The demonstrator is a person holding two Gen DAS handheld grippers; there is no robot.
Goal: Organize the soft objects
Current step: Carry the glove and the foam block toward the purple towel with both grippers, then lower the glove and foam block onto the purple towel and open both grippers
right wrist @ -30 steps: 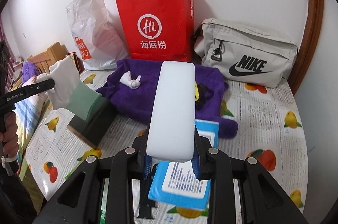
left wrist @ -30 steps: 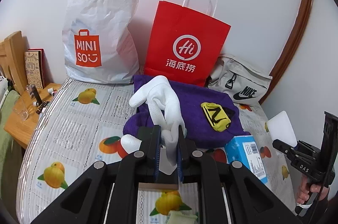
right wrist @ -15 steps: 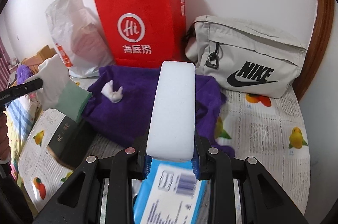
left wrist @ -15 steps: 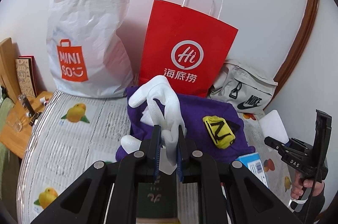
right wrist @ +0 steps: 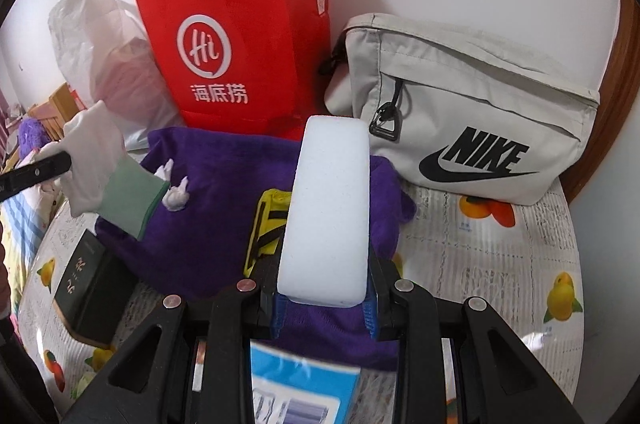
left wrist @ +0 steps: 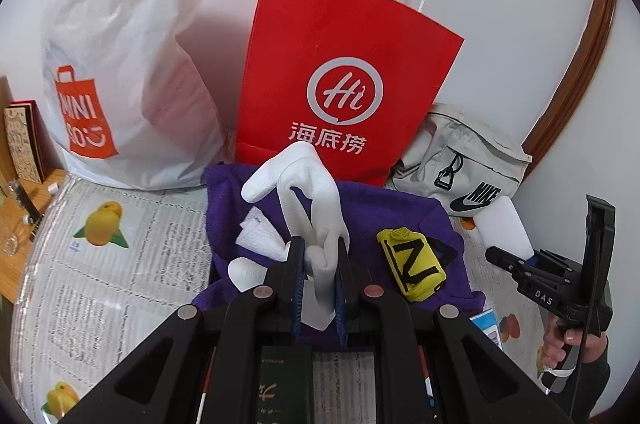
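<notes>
Both grippers have closed in on the bags at the wall; red paper bag (left wrist: 340, 95) looms larger. Left gripper (left wrist: 320, 280) fingers clenched on white glove (left wrist: 308, 199), held above purple towel (left wrist: 384, 212) on the bed. Right gripper (right wrist: 324, 300) fingers grasp white sponge block (right wrist: 328, 207) over same towel, near yellow pouch (right wrist: 264, 228).

Purple towel (left wrist: 384, 212), white glove (left wrist: 308, 191)
</notes>
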